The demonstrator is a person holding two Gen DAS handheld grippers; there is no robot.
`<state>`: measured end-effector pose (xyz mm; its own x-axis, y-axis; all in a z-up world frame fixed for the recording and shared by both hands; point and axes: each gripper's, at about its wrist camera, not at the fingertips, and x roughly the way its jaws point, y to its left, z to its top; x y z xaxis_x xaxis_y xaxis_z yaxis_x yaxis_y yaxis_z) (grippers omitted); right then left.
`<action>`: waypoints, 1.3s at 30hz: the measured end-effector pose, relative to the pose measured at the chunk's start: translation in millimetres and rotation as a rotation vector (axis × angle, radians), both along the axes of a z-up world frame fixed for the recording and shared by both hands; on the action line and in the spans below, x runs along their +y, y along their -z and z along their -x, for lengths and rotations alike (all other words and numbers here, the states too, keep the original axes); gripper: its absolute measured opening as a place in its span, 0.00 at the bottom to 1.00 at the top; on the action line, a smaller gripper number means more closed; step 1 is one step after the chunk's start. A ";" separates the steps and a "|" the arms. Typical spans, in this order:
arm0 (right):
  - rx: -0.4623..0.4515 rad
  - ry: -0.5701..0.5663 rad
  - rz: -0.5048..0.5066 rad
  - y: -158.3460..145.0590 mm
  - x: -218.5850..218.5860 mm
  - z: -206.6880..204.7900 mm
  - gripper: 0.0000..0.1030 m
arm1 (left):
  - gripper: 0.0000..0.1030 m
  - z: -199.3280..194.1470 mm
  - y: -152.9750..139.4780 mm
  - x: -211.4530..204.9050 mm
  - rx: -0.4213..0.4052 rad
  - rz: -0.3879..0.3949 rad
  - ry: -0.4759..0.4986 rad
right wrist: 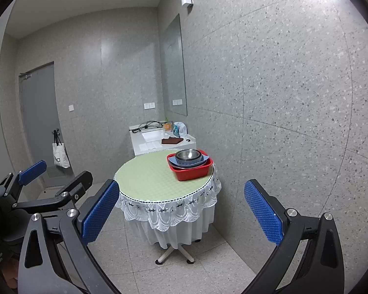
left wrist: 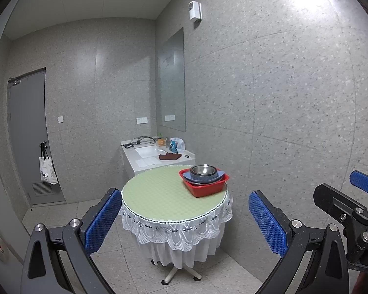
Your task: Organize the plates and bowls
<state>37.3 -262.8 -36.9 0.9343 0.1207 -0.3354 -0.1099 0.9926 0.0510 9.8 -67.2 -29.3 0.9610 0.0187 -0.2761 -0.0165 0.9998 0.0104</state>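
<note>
A red plastic basin (left wrist: 206, 188) (right wrist: 193, 170) stands at the right rim of a small round table (left wrist: 159, 193) (right wrist: 149, 176) with a pale green top and white lace skirt. Inside it lies a light blue plate (left wrist: 219, 174) (right wrist: 204, 160) with a stack of steel bowls (left wrist: 204, 170) (right wrist: 188, 155) on top. My left gripper (left wrist: 184, 218) is open and empty, well short of the table. My right gripper (right wrist: 181, 208) is also open and empty, held back from the table; it also shows at the right edge of the left wrist view (left wrist: 346, 196).
A white sink counter (left wrist: 157, 156) (right wrist: 159, 139) with cables, a brown cloth and a bag stands behind the table against the speckled wall. A mirror (left wrist: 173, 80) hangs above it. A grey door (left wrist: 27, 134) with a hanging tote bag (left wrist: 47, 171) is at the left. Tiled floor surrounds the table.
</note>
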 end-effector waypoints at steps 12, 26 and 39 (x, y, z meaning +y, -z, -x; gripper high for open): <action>-0.006 -0.007 0.002 0.2 2.4 -1.7 1.00 | 0.99 -0.5 1.5 -4.0 -0.005 -0.001 -0.009; -0.013 -0.010 0.005 -0.1 2.7 -2.5 1.00 | 0.99 -0.3 2.4 -9.0 -0.009 0.001 -0.016; -0.015 -0.012 0.003 -0.5 2.8 -2.8 1.00 | 0.99 3.0 3.9 -14.3 -0.017 0.001 -0.025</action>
